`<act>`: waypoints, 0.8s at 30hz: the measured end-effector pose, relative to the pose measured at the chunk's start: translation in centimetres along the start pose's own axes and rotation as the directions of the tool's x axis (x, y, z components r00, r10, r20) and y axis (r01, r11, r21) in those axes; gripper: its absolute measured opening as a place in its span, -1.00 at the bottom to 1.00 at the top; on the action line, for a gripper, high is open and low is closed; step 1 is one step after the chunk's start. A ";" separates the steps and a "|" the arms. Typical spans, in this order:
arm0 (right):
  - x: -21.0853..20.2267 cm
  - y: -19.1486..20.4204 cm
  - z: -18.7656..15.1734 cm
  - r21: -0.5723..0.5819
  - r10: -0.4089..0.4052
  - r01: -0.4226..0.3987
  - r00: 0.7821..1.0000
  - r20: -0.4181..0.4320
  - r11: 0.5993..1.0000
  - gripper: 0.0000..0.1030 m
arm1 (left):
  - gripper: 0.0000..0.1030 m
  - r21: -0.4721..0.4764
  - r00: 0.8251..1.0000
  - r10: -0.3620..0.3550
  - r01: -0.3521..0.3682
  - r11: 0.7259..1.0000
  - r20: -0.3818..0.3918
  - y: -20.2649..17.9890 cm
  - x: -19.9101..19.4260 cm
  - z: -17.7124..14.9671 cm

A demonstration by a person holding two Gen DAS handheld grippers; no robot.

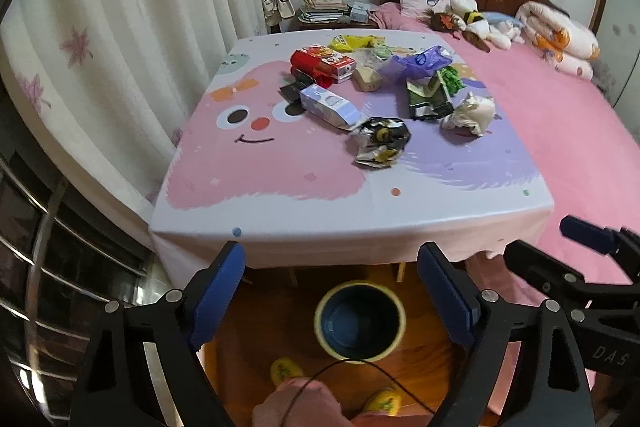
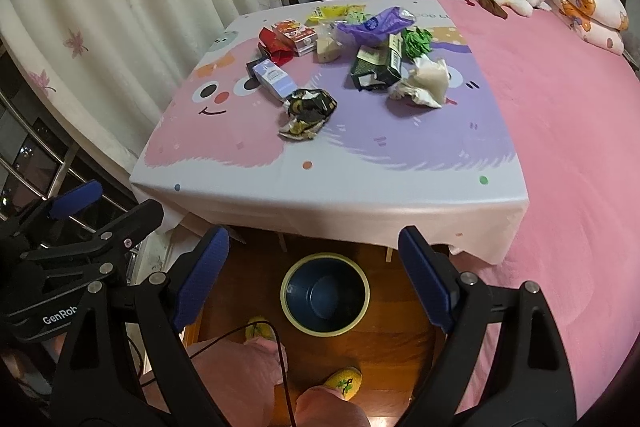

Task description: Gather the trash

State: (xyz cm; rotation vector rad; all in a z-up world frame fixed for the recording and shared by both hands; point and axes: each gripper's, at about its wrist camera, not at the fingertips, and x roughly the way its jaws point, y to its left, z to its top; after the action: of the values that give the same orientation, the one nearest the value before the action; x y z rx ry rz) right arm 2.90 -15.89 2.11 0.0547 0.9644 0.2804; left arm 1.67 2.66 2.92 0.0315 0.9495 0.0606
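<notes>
Trash lies piled on the far half of a cartoon-print table (image 1: 280,187) (image 2: 360,163): a crumpled black-and-yellow wrapper (image 1: 380,141) (image 2: 308,109), a pale blue carton (image 1: 330,105) (image 2: 274,77), a red box (image 1: 320,65) (image 2: 286,41), a purple bag (image 1: 416,61) (image 2: 372,23), a dark green pack (image 1: 428,99) (image 2: 376,67) and a white crumpled wad (image 1: 470,115) (image 2: 424,83). A dark blue bin with a yellow rim (image 1: 360,321) (image 2: 325,293) stands on the floor below the table's near edge. My left gripper (image 1: 332,291) and right gripper (image 2: 314,275) hang open above the bin, both holding nothing.
A bed with a pink sheet (image 1: 560,131) (image 2: 568,131) borders the table's right side, with plush toys and a rolled quilt at its head. Curtains (image 1: 100,27) and a metal rail (image 1: 36,267) stand left. The person's knees and yellow slippers (image 1: 286,371) (image 2: 346,381) are near the bin.
</notes>
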 end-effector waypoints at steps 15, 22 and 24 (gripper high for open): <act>12.1 0.3 10.0 0.214 0.029 -0.007 0.994 -0.101 0.977 0.59 | 0.74 0.043 0.996 -0.046 0.050 0.998 -0.078 6.9 10.7 11.5; 20.8 -0.5 14.1 0.364 0.009 0.061 0.982 -0.189 0.929 0.52 | 0.74 0.045 0.967 -0.148 0.161 0.986 -0.210 9.4 18.8 18.1; 23.2 -0.9 14.5 0.400 0.010 0.083 0.975 -0.224 0.913 0.42 | 0.74 0.046 0.954 -0.174 0.191 0.981 -0.242 9.2 21.0 19.6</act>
State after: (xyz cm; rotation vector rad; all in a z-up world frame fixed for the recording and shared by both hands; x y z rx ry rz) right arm 27.43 -9.64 -8.42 0.3955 1.2341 0.0446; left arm 29.47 13.27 -2.25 -0.0003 1.1897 -0.1429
